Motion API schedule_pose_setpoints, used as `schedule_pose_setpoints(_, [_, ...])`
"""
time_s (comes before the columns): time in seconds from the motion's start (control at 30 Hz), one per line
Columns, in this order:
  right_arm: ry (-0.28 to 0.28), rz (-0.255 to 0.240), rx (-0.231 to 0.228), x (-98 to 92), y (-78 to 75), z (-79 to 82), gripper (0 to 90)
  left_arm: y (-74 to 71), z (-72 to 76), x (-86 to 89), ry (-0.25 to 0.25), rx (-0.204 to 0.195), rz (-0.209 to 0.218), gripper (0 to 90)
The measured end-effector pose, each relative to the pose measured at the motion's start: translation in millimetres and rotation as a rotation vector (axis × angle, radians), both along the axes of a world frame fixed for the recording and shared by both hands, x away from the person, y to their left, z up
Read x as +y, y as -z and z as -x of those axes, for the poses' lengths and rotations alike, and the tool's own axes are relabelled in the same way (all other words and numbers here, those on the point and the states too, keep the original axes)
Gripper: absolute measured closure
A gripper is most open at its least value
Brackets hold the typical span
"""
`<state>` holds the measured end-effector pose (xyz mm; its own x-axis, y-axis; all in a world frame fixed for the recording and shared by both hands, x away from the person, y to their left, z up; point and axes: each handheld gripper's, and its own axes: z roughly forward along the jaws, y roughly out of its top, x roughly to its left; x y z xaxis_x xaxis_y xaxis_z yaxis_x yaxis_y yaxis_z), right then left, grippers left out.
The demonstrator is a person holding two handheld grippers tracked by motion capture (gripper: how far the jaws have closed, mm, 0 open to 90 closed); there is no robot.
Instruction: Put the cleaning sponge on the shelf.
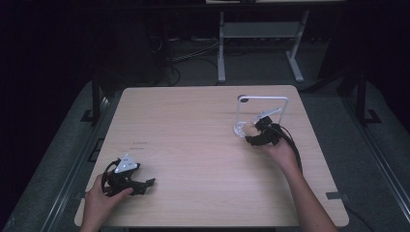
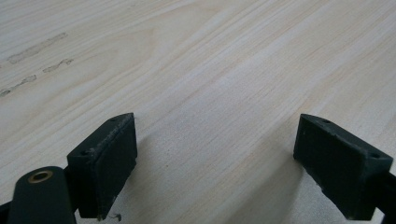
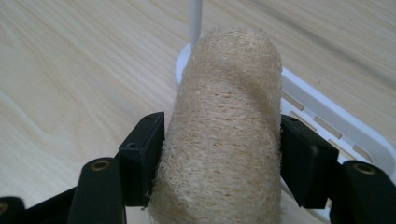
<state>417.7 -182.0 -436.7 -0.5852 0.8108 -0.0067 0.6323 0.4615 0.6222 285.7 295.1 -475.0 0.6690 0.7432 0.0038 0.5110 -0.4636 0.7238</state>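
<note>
Table (image 1: 193, 125): pale wood-grain surface, matt and smooth. Loofah sponge (image 3: 224, 135): beige, coarse open fibre mesh, rough and dry-looking; white rack (image 3: 327, 126) at far right looks like smooth plastic, slightly glossy. Jaws of both grippers: black, matt, faintly textured pads with rough edges.

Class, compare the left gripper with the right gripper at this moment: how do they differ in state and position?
The left gripper has its jaws spread wide with nothing between them; the right gripper is closed on a beige loofah sponge. The left gripper sits near the front left corner of the wooden table; the right gripper is on the far right, at a white rack. Both have black jaws and are hand-held.
</note>
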Motion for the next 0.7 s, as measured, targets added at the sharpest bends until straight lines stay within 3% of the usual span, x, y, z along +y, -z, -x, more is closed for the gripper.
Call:
schedule_pose_setpoints(0.27, [0.014, 0.014, 0.016, -1.1, 6.8, -15.5, 36.0, 0.0, 0.0, 0.0, 0.0, 0.0, 0.0, 12.9])
schedule_pose_setpoints(0.7, [0.016, 0.018, 0.04, -0.1, 12.9, -25.1, 35.5, 0.0, 0.0, 0.0, 0.0, 0.0, 0.0, 12.9])
